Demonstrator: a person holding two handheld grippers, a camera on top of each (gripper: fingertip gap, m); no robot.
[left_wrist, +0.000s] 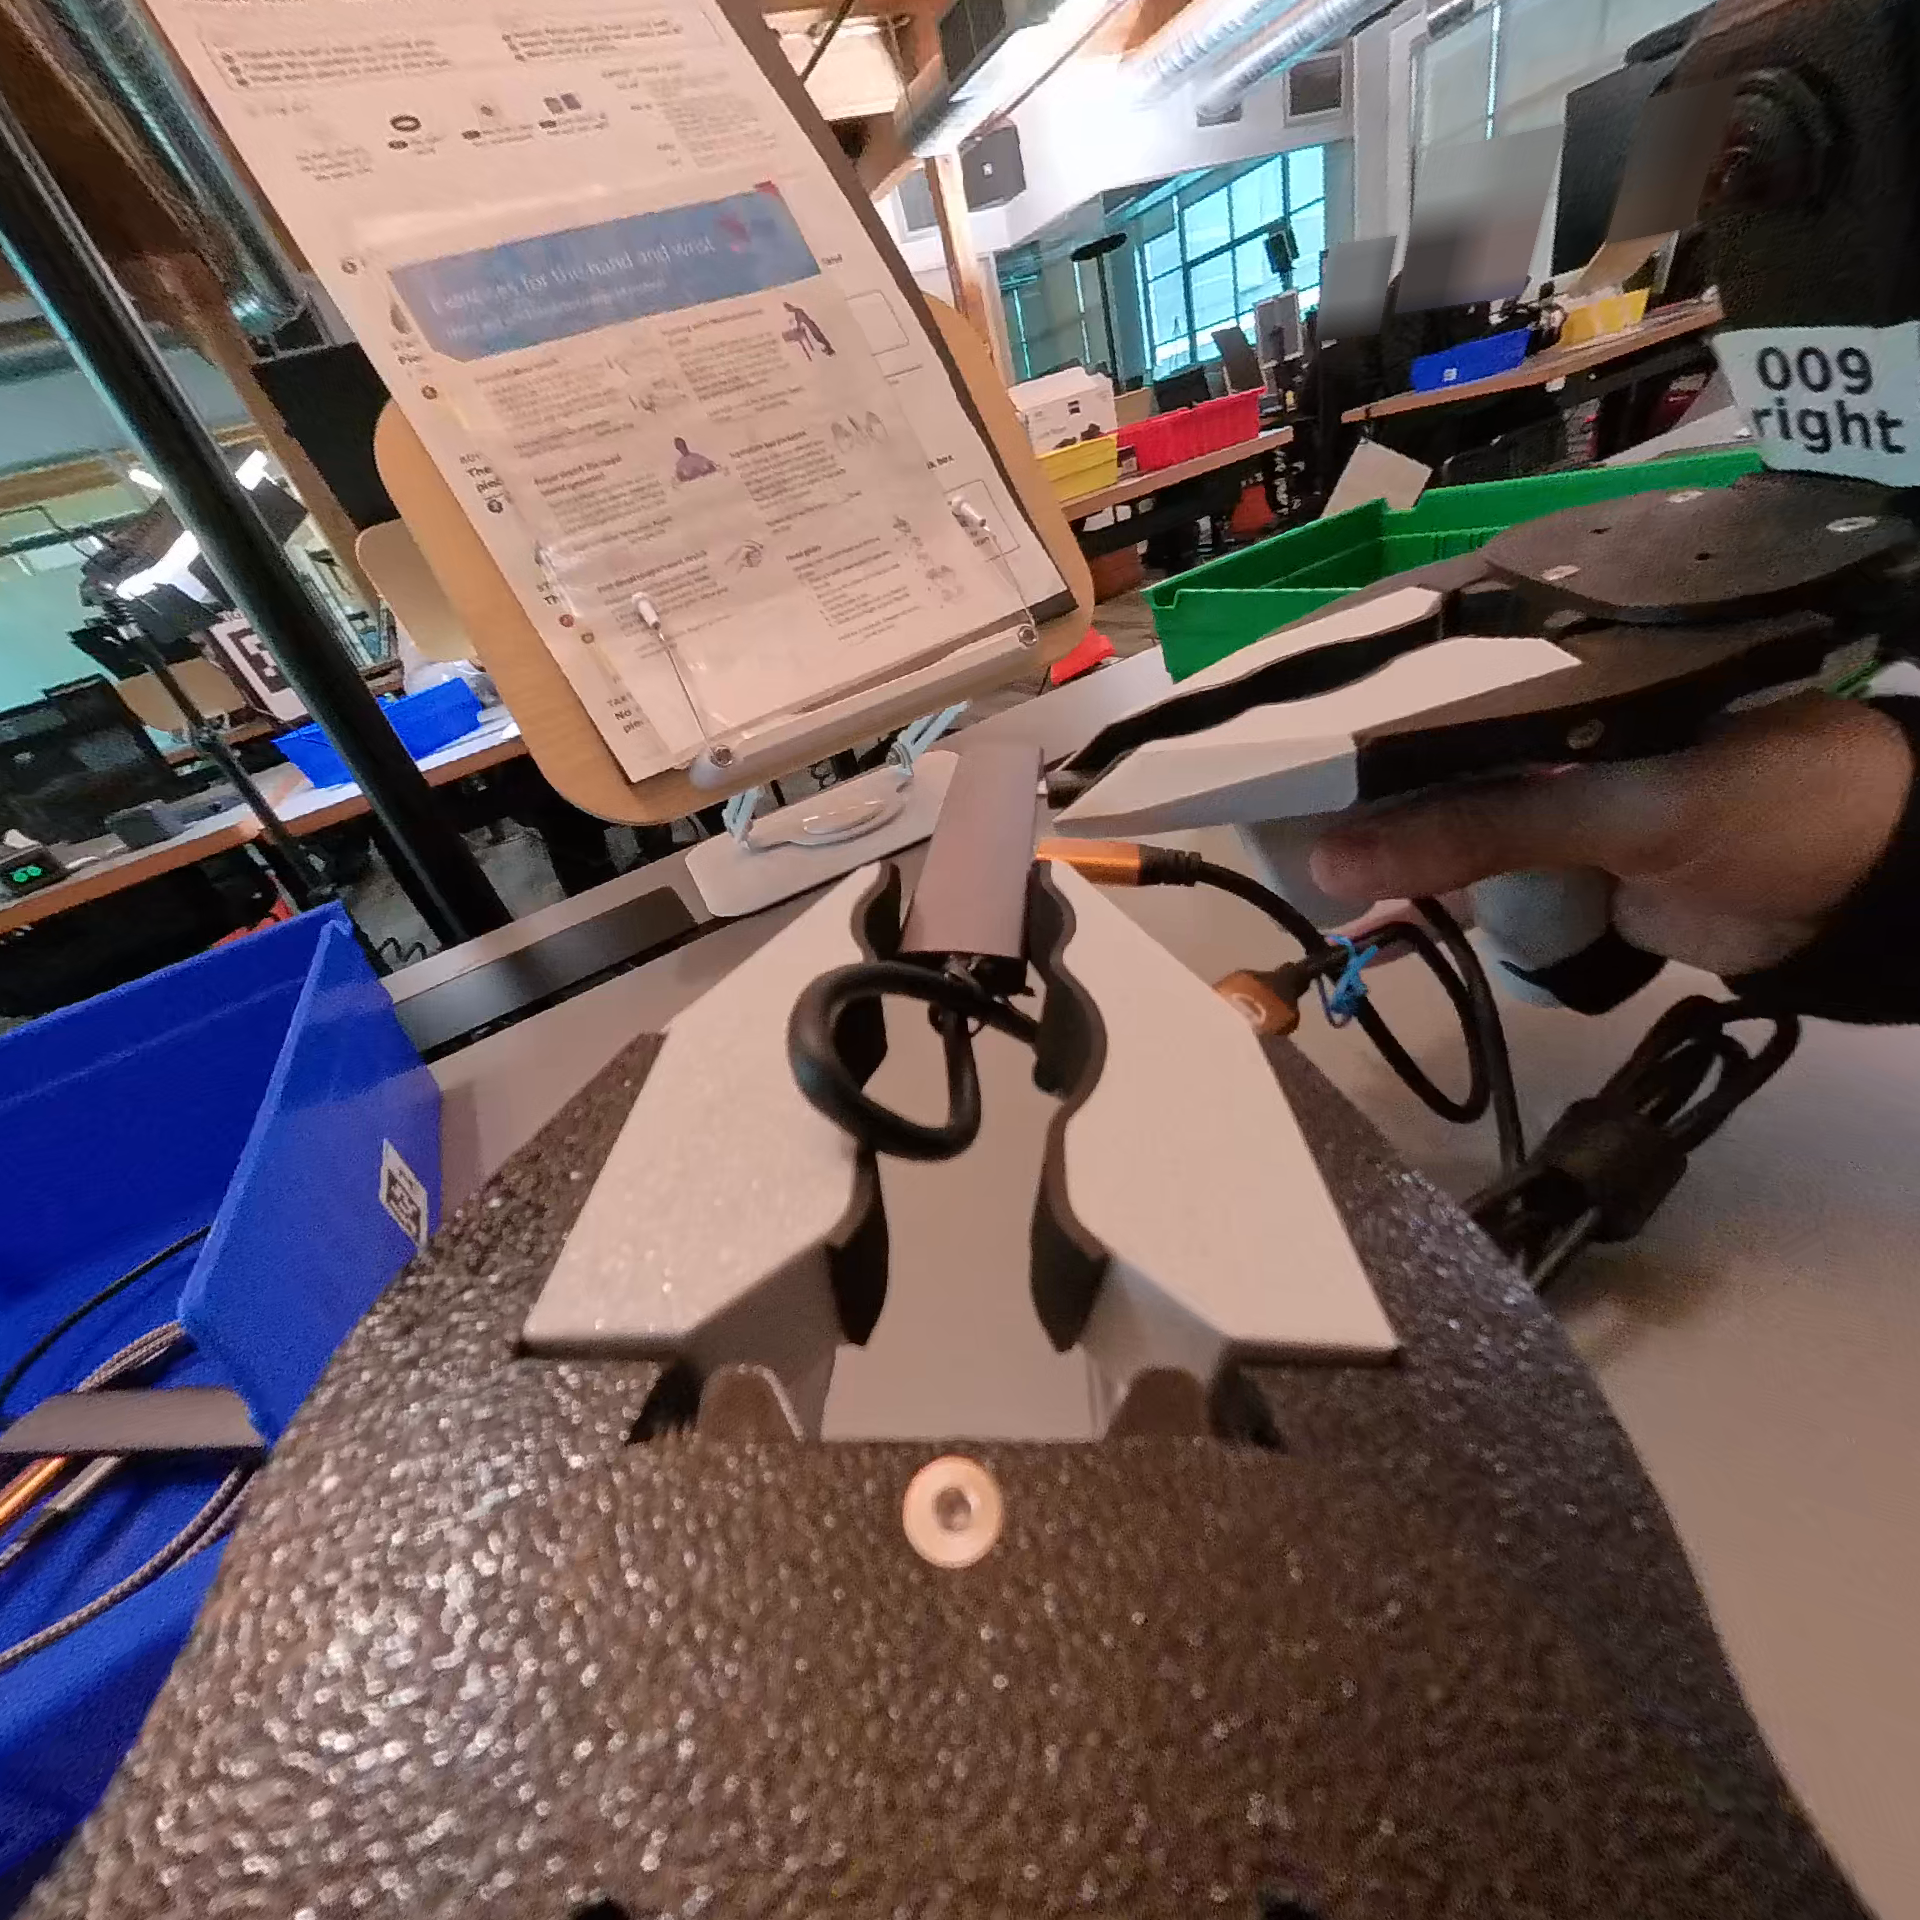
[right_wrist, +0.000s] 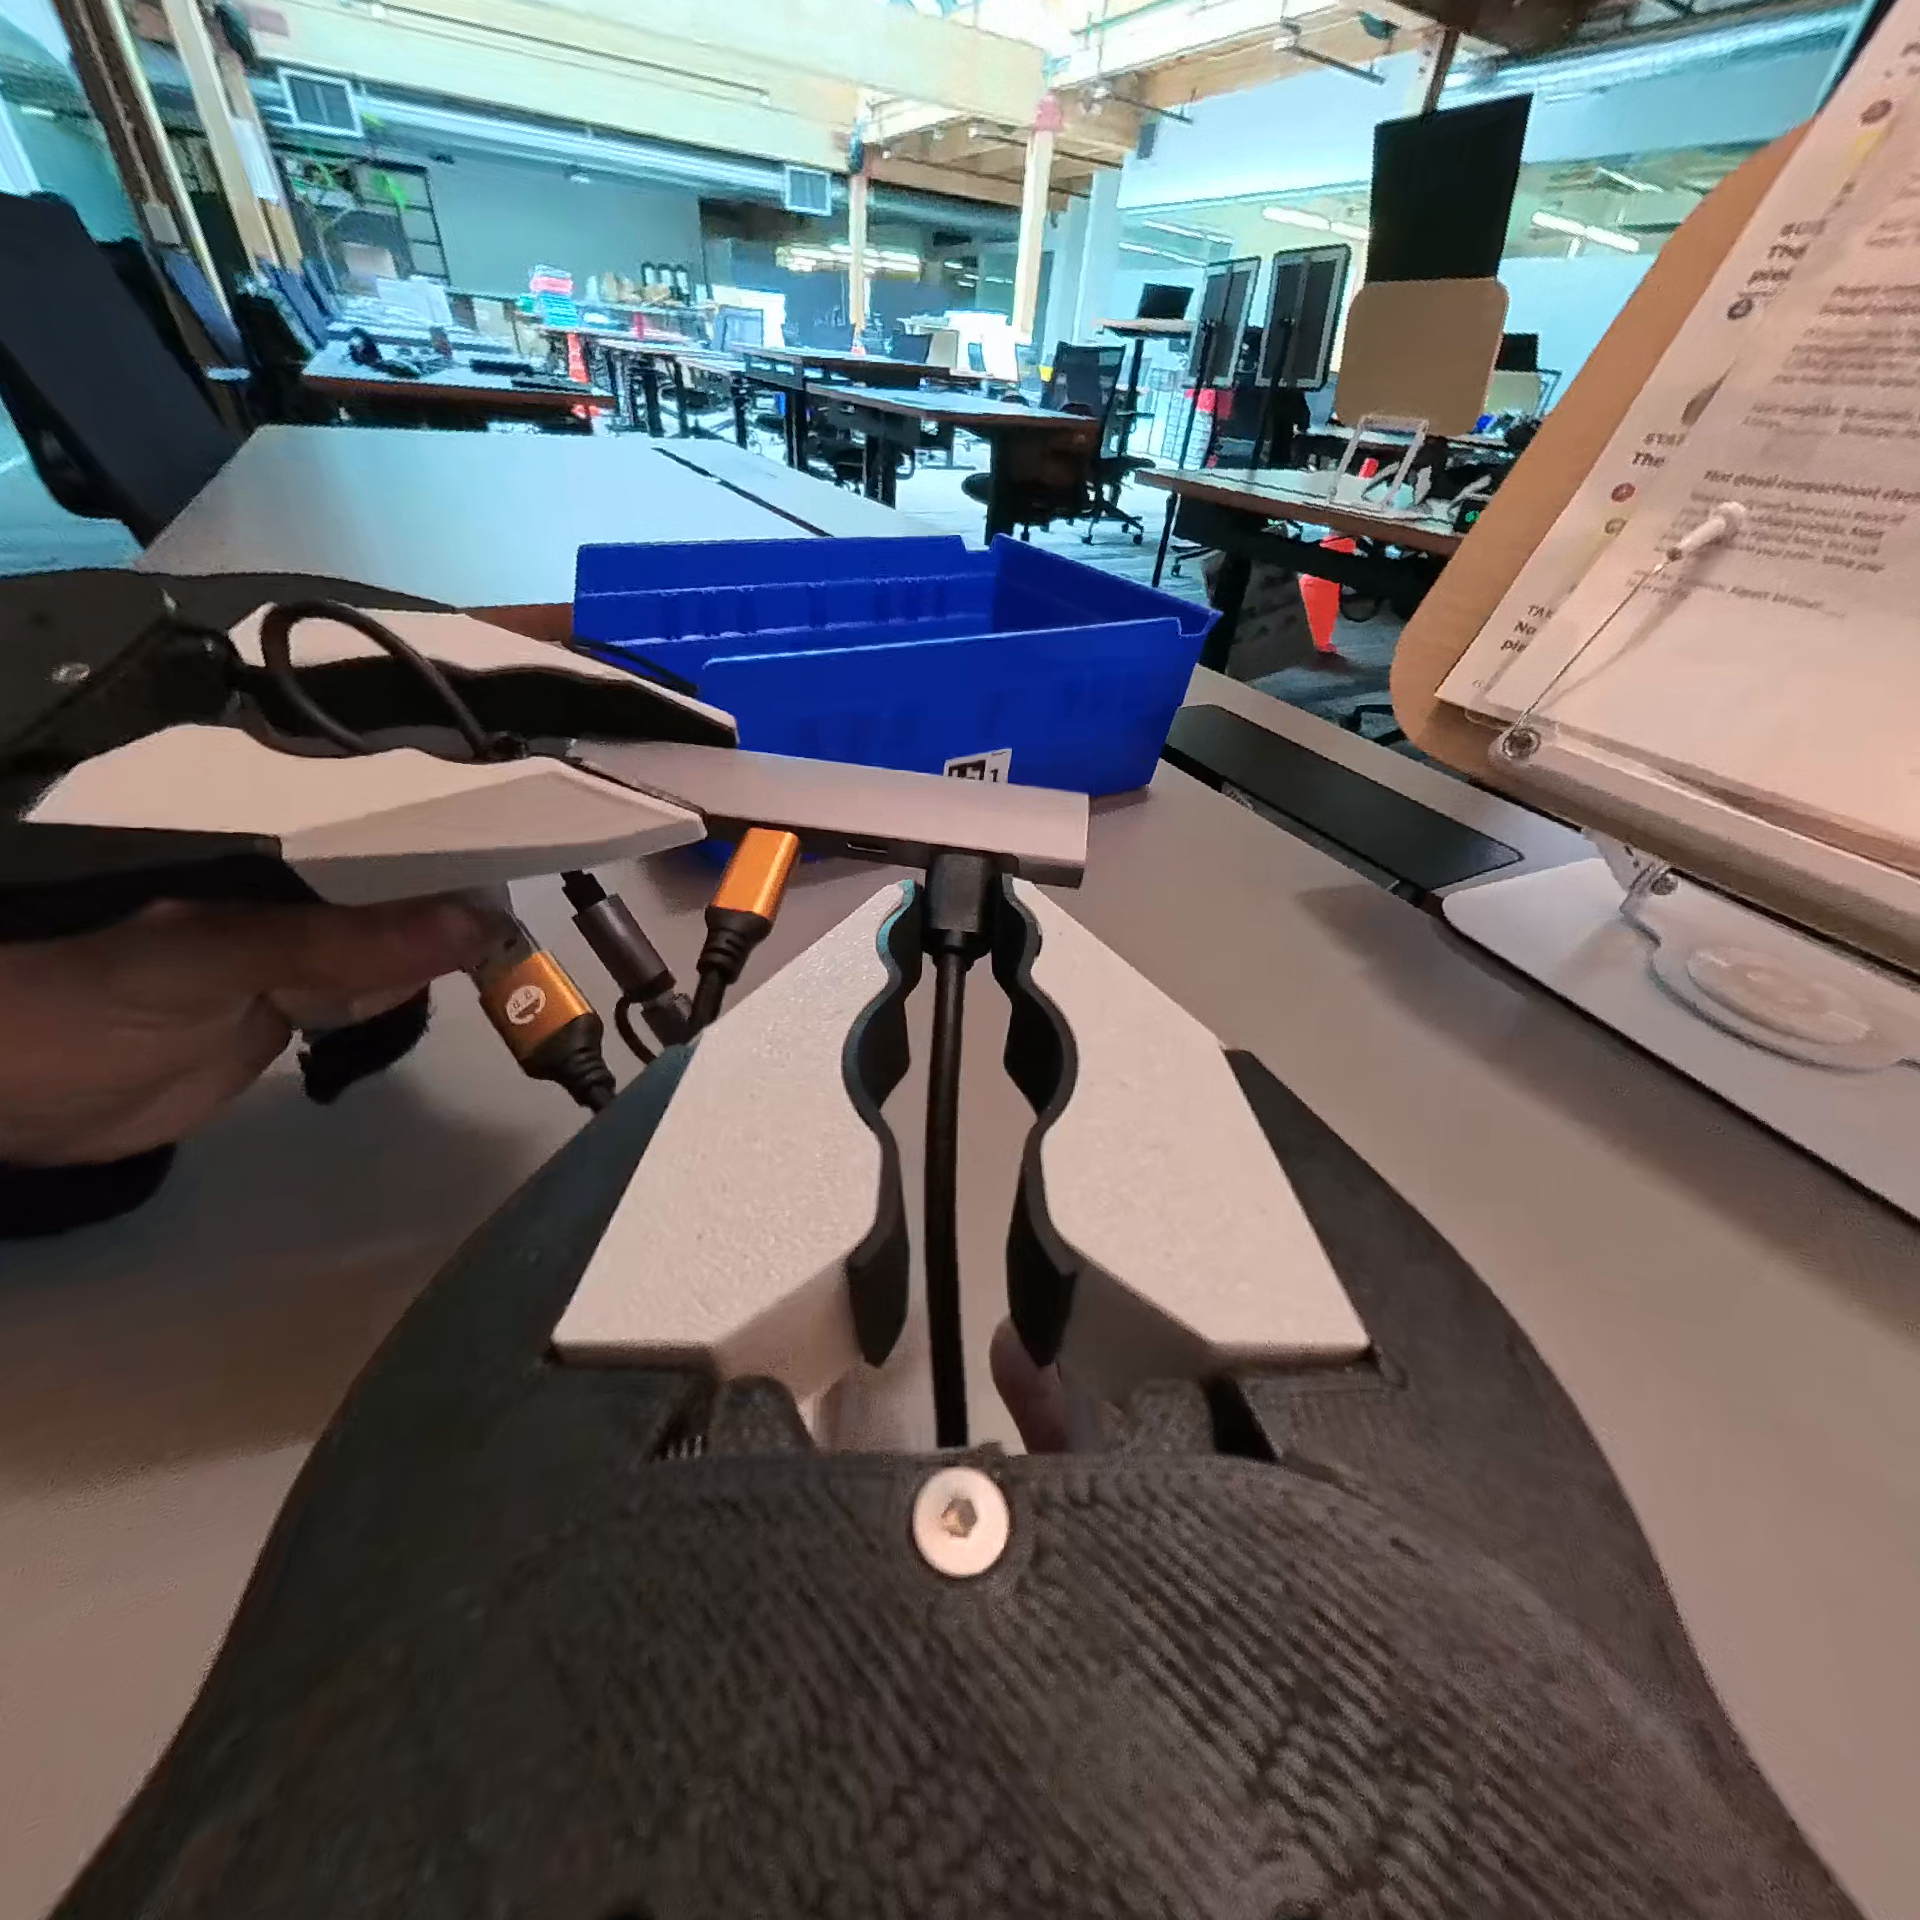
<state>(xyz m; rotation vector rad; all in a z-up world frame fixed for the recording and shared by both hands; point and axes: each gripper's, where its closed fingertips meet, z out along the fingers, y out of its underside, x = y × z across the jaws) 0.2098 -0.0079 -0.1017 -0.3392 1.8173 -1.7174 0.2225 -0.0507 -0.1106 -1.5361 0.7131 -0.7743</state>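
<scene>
My left gripper (left_wrist: 966, 896) is shut on one end of a flat grey hub (left_wrist: 977, 852) and holds it above the grey table (left_wrist: 1766, 1371). The hub's own short black cable (left_wrist: 883, 1060) loops back between the fingers. In the right wrist view the hub (right_wrist: 883, 805) lies level, held from the left by the left gripper (right_wrist: 717, 774). My right gripper (right_wrist: 958, 906) is shut on a black plug (right_wrist: 961, 888) seated in the hub's near side; its cable runs back between the fingers. An orange plug (right_wrist: 753, 883) is also in the hub. The right gripper (left_wrist: 1070, 795) also shows in the left wrist view.
A blue bin (right_wrist: 935, 665) with cables stands behind the hub, at my left in the left wrist view (left_wrist: 312, 1143). A green bin (left_wrist: 1351, 582) is far right. A document stand (left_wrist: 727, 468) rises behind. A loose orange plug (right_wrist: 535, 1013) and bundled black cable (left_wrist: 1621, 1132) lie on the table. Spacing between my two grippers at the tips: around 5 cm.
</scene>
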